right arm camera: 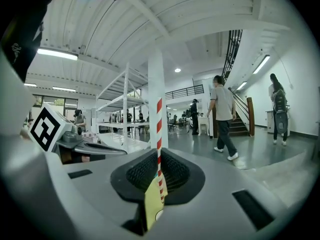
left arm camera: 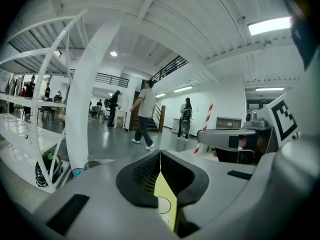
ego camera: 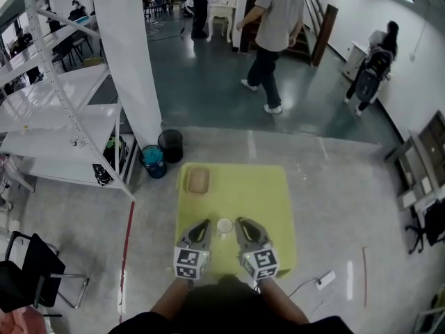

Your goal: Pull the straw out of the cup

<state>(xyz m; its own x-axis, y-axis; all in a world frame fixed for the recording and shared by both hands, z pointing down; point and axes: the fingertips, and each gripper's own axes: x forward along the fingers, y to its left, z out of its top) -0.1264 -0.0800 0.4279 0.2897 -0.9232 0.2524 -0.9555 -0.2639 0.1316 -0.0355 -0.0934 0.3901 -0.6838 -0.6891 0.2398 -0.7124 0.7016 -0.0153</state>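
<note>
- Evidently, right gripper (ego camera: 242, 223) clamps the striped straw (right arm camera: 159, 149) upright, apparently for a straight lift from the cup (ego camera: 224, 225).
- Meanwhile left gripper (ego camera: 204, 224) sits closed, empty, flanking the cup.

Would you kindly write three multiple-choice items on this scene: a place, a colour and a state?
1. The cup stands: A on a shelf; B on the table, between the left hand-held gripper and the right hand-held gripper; C on the floor.
2. The straw is striped: A blue and white; B green and yellow; C red and white.
3. The right hand-held gripper is: A shut on the straw; B open and empty; C shut on the cup.
Answers: 1 B, as the head view shows; 2 C, per the right gripper view; 3 A, its jaws meet on the straw.
</note>
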